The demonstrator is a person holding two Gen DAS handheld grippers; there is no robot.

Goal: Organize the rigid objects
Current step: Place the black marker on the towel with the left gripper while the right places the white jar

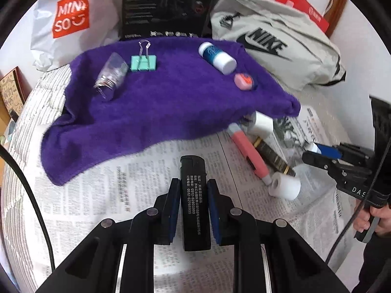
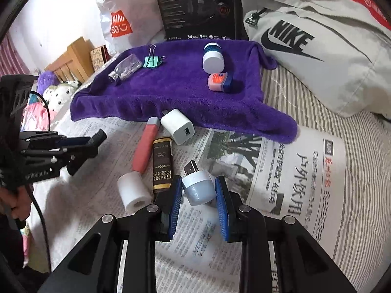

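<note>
My left gripper (image 1: pixel 194 183) is shut on a black lighter (image 1: pixel 195 210), held upright between the blue pads above the newspaper. In the right wrist view it shows at the left (image 2: pixel 95 141). My right gripper (image 2: pixel 199 183) is shut on a small white and pale-blue USB plug-in light (image 2: pixel 198 188), its connector pointing away. That gripper also appears at the right edge of the left wrist view (image 1: pixel 310 152). A purple towel (image 2: pixel 185 92) carries a glass vial (image 2: pixel 125 69), a teal binder clip (image 2: pixel 152 61), a white-capped blue bottle (image 2: pixel 213 57) and a pink tin (image 2: pixel 218 81).
On the newspaper (image 2: pixel 288 171) lie a pink pen (image 2: pixel 145 146), a dark "Grand Reserve" bar (image 2: pixel 162 164), a white tape roll (image 2: pixel 133 193) and a white charger cube (image 2: pixel 177 126). Behind the towel stand a Miniso bag (image 2: pixel 122 24), a black box (image 2: pixel 195 7) and a grey Nike bag (image 2: pixel 317 48).
</note>
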